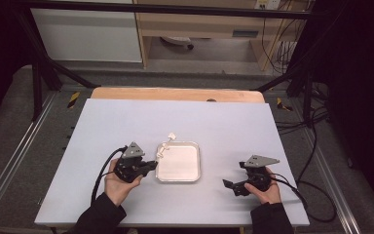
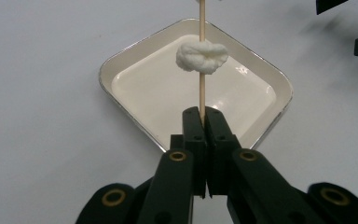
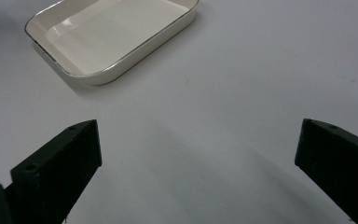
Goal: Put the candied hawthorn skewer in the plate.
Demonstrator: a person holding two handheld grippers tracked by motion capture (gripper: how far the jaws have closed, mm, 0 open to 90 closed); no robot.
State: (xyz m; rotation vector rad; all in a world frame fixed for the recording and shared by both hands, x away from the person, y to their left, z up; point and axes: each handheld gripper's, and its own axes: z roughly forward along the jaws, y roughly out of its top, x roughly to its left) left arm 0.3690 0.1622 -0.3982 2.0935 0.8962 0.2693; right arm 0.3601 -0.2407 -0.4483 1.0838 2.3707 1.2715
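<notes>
Nearest the person, high view: two dark sleeves come in from the bottom edge, each hand w/ a black two-jaw gripper on the pale grey table top [image 1: 126, 204].

Left gripper [image 1: 148, 167] sits just left of the tray, jaws pointing right toward it. Left gripper view gives the detail: jaws pressed together, clamped on the lower end of a thin wooden skewer [image 2: 202, 60], stick rising straight up from the pads & out the top of frame. A lumpy white marshmallow-like piece [image 2: 201, 56] is threaded on the stick partway up, hanging over the tray, not touching it. High view adds what that view cuts off: the skewer runs up & right past the tray's far-left corner, w/ another small white piece [image 1: 171, 135] at its far tip, over bare table.

Right gripper [image 1: 230, 185] is well apart from the tray, to its right, jaws pointing left. Right gripper view: both black jaws spread wide, nothing btwn them, just bare table.

Shallow cream rectangular tray w/ a metallic rim [image 1: 195, 163] lies mid-table between the two grippers, slightly nearer the left one. Inside looks glossy; left gripper view shows it corner-on, right gripper view shows it at upper left, farther off.

Farther: a light wooden board edge [image 1: 175, 94] past the table's far side, then black frame bars & cables on the floor at right.
</notes>
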